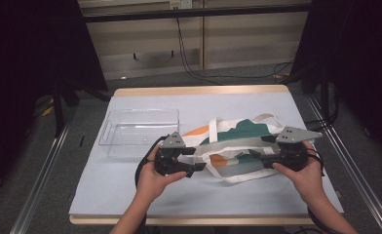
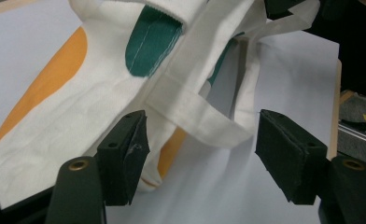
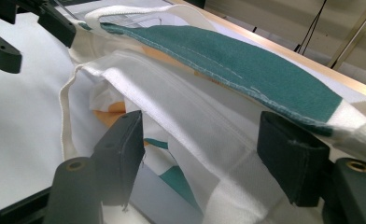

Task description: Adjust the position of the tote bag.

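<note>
- One tote bag (image 1: 238, 141), white cloth with green and orange patches, lies a bit right of centre on the desk (image 1: 130, 185), which has a pale blue sheet over it.
- One clear plastic bin (image 1: 139, 131) sits just beside the bag's left end, with nothing in it as far as I can see.
- Two grippers, one per hand: left gripper (image 1: 197, 168) at the bag's left edge, right gripper (image 1: 255, 157) at its right.
- Left gripper's jaws are spread apart, a white strap (image 2: 195, 109) lying loose between them.
- Right gripper's jaws are apart too, with the bag's white rim (image 3: 190, 116) running between them, unclamped.
- Black cables trail on the floor behind the desk.
</note>
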